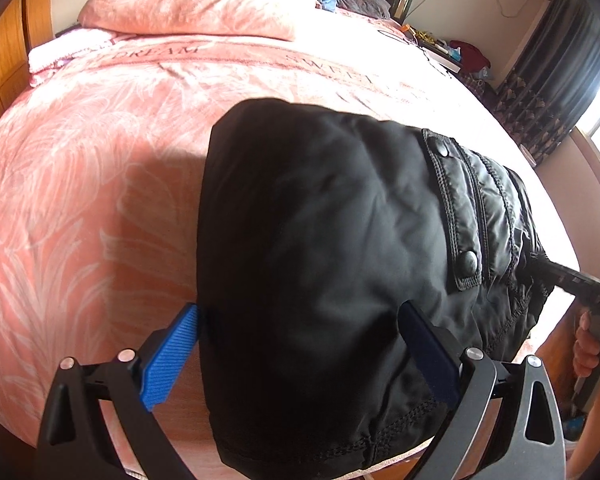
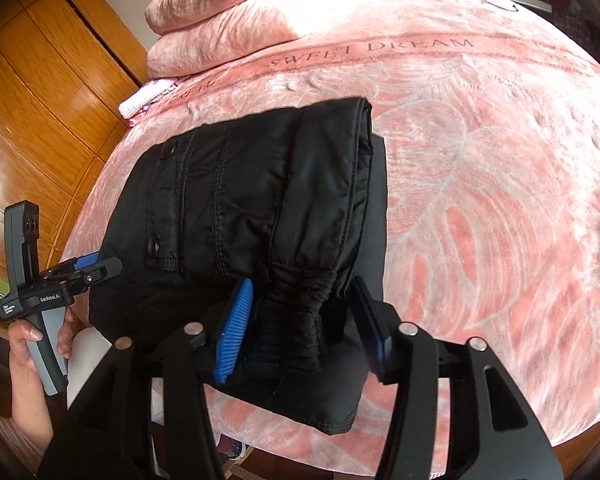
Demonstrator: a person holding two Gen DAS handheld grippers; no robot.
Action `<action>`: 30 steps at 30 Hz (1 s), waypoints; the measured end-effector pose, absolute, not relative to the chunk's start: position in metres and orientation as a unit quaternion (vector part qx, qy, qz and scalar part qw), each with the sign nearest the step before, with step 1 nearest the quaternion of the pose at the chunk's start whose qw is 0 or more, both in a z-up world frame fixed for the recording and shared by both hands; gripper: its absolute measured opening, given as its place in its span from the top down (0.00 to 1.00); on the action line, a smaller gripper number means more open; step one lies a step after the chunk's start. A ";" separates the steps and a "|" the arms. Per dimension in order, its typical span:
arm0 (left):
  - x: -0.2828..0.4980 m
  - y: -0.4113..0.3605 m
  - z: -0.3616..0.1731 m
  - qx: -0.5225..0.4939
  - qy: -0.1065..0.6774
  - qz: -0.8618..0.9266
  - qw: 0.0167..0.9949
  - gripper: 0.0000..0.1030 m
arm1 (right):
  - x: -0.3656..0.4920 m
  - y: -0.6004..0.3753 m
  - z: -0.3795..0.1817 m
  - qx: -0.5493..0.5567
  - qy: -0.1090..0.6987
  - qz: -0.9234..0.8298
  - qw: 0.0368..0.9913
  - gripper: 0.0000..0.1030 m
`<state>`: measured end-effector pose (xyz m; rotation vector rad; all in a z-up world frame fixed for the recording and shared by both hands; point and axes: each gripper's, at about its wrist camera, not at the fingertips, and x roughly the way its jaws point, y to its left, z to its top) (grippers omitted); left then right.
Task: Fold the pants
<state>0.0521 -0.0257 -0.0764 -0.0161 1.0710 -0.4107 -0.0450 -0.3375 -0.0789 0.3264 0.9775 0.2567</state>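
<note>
Black padded pants (image 1: 320,240) lie folded in a compact bundle on the pink bed, near its front edge; they also show in the right wrist view (image 2: 260,208). My left gripper (image 1: 300,336) is open, its blue pads (image 1: 168,360) straddling the near end of the bundle. My right gripper (image 2: 304,324) is open around the gathered elastic cuff (image 2: 296,312), with gaps on both sides. The left gripper also appears in the right wrist view (image 2: 88,268) at the bundle's left edge. The right gripper shows in the left wrist view (image 1: 580,284) at the far right.
The pink bedspread (image 2: 480,160) covers the bed, with stacked pink pillows (image 2: 236,28) at the head. A wooden wardrobe (image 2: 32,112) stands at the left. Dark curtains (image 1: 560,80) and a cluttered bedside table (image 1: 452,48) are at the right.
</note>
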 end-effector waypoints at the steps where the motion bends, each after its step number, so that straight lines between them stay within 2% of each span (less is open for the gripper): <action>1: 0.052 -0.027 -0.074 -0.002 0.503 -0.193 0.843 0.04 | -0.043 -0.341 -0.072 0.159 0.458 0.123 0.866 0.45; 6: 0.052 -0.032 -0.062 0.010 0.487 -0.193 0.852 0.04 | -0.015 -0.351 -0.059 0.150 0.453 0.119 0.871 0.43; 14: 0.054 -0.042 -0.055 0.016 0.477 -0.182 0.860 0.04 | 0.033 -0.351 -0.081 0.197 0.476 0.142 0.845 0.43; 16: 0.055 -0.044 -0.055 0.021 0.475 -0.181 0.861 0.04 | 0.038 -0.348 -0.083 0.207 0.478 0.152 0.840 0.54; 18: 0.056 -0.044 -0.056 0.022 0.477 -0.181 0.860 0.04 | 0.041 -0.346 -0.082 0.213 0.477 0.160 0.838 0.71; 19: 0.057 -0.045 -0.057 0.021 0.478 -0.181 0.859 0.04 | 0.041 -0.345 -0.080 0.212 0.474 0.161 0.839 0.75; 21: 0.058 -0.045 -0.059 0.020 0.481 -0.182 0.857 0.04 | 0.040 -0.346 -0.074 0.207 0.465 0.164 0.845 0.92; 25: 0.059 -0.044 -0.063 0.016 0.485 -0.179 0.856 0.04 | 0.037 -0.352 -0.060 0.192 0.444 0.151 0.862 0.95; 29: 0.060 -0.045 -0.071 0.012 0.493 -0.179 0.851 0.04 | 0.044 -0.356 -0.081 0.203 0.476 0.136 0.844 0.94; 30: 0.060 -0.045 -0.074 0.012 0.497 -0.179 0.849 0.04 | 0.044 -0.355 -0.086 0.199 0.482 0.135 0.843 0.92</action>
